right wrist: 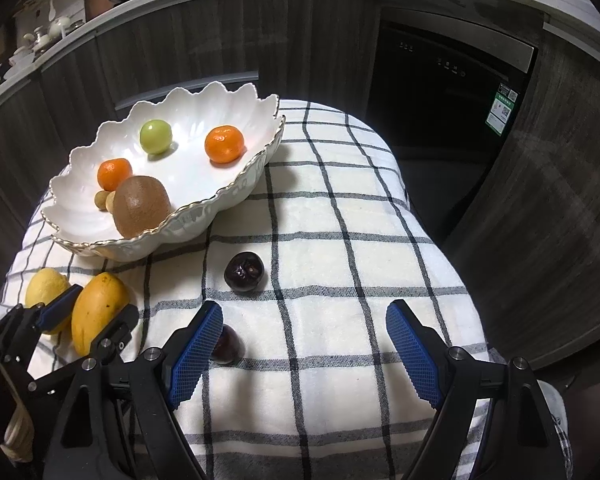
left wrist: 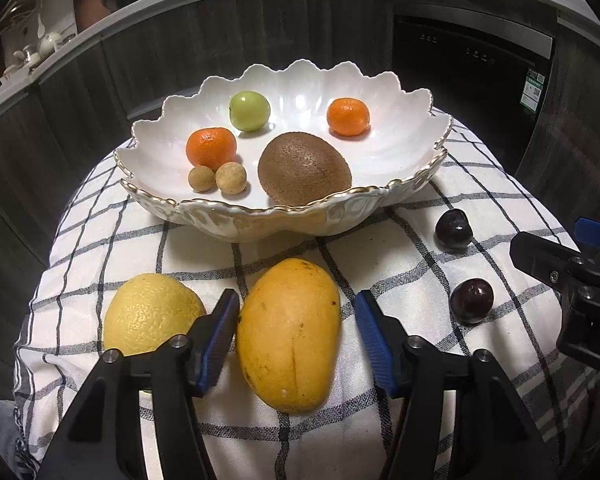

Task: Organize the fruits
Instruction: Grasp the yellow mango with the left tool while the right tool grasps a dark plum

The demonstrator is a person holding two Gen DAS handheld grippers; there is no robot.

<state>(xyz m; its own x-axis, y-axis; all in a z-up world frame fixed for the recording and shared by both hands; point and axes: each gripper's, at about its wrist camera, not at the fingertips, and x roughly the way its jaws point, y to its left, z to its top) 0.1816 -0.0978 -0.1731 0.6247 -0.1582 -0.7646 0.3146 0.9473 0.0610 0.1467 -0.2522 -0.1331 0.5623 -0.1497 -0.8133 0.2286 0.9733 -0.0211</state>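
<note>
A yellow mango [left wrist: 288,336] lies on the checked cloth between the blue pads of my left gripper [left wrist: 296,300]. The left pad sits at its side; a gap shows at the right pad, so the jaws stand open around it. A yellow lemon [left wrist: 150,312] lies just left of that gripper. Two dark plums [left wrist: 454,229] [left wrist: 471,301] rest to the right. My right gripper [right wrist: 305,312] is open over bare cloth, the near plum [right wrist: 230,344] half hidden behind its left finger, the far plum [right wrist: 244,272] ahead. The white scalloped bowl [left wrist: 260,216] holds two mandarins, a green fruit, a kiwi and two longans.
The checked cloth [right wrist: 340,208] covers a small rounded table whose edges drop off close on the right and front. Dark cabinets and a black appliance [right wrist: 452,92] stand behind. The counter above carries a pan and crockery.
</note>
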